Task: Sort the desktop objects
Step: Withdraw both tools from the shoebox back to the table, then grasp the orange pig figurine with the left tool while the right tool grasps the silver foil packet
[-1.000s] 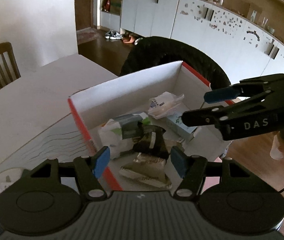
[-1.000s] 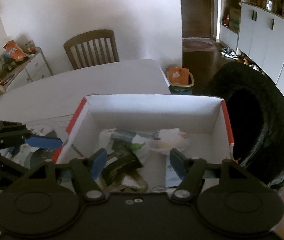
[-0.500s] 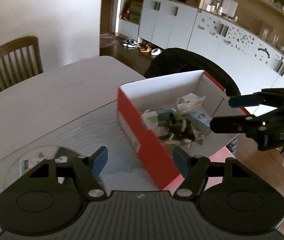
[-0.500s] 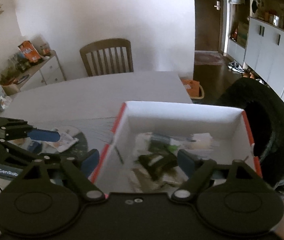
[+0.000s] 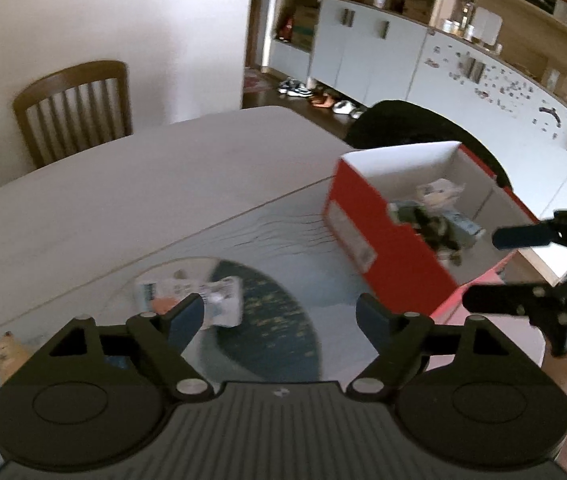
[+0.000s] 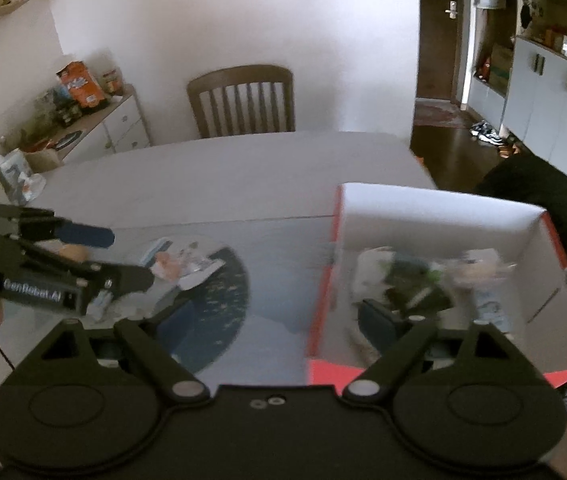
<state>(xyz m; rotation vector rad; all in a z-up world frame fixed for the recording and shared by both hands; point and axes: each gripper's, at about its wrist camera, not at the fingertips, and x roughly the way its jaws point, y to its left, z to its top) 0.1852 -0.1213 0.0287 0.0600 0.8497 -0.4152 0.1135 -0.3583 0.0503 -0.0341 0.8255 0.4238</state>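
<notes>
- The left gripper (image 5: pixel 279 314) hangs above the round dark mat (image 5: pixel 267 320) with its jaws apart and nothing between them; the right gripper (image 6: pixel 267 322) is likewise spread and empty, its right finger over the near end of the red box (image 6: pixel 435 292).
- The things left to sort are the flat packets (image 5: pixel 193 296) lying on the mat, just ahead of the left gripper's left finger; one small item (image 5: pixel 5 354) sits at the left edge of the table (image 5: pixel 131 196), too blurred to name.
- The packets look light, thin and limp, probably film or paper; I judge they will bend and slide rather than resist, so a pinch across a short edge or a raised corner seems safer than a grab at the flat middle.
- The mat may let a packet skate away under a fingertip; coming down steeply onto an overhanging edge would lessen that.
- The red box stands to the right of the mat, open-topped, already holding wrappers and pouches (image 6: pixel 415 280); its near wall is tall, so a carried packet must clear the rim before release.
- Open tabletop lies between mat and box, and the route looks free; the box sits close to the table's right edge, so a hard nudge could shift it outward.
</notes>
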